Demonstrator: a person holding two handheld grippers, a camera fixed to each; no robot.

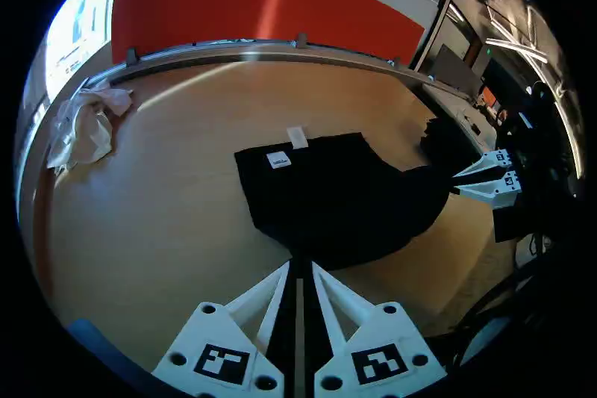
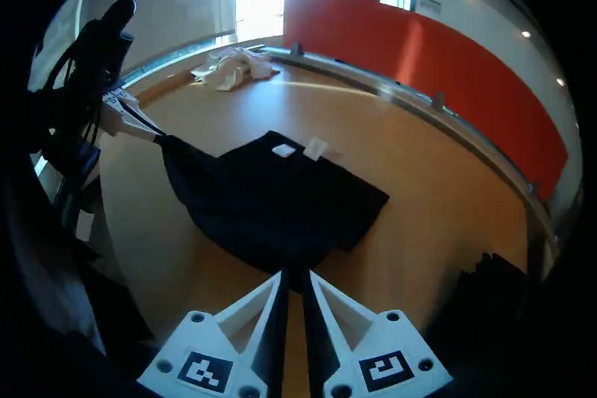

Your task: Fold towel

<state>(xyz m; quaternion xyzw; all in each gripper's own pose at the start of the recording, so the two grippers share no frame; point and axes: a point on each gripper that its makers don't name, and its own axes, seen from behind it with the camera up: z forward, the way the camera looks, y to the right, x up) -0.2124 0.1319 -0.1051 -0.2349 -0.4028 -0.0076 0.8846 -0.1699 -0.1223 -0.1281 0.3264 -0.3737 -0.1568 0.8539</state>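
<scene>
Right, the black towel [image 1: 336, 189] lies across the middle of the table [image 1: 164, 234], mostly flat, with two small white tags [image 1: 278, 160] near its far edge. My left gripper [image 1: 301, 267] is pinched narrow on the towel's hem at the table's near side, fabric caught between both fingers. The right gripper [image 2: 295, 278] is closed the same way on its own bit of hem. From the right gripper view I can see the corner in the left gripper lifted off the table and drawn out to a point. The left gripper view shows the other held corner pulled out sideways as well. A crumpled white cloth [image 1: 82, 129] sits at the table's far corner, and a red panel [image 1: 254, 13] stands along the table's far edge.
</scene>
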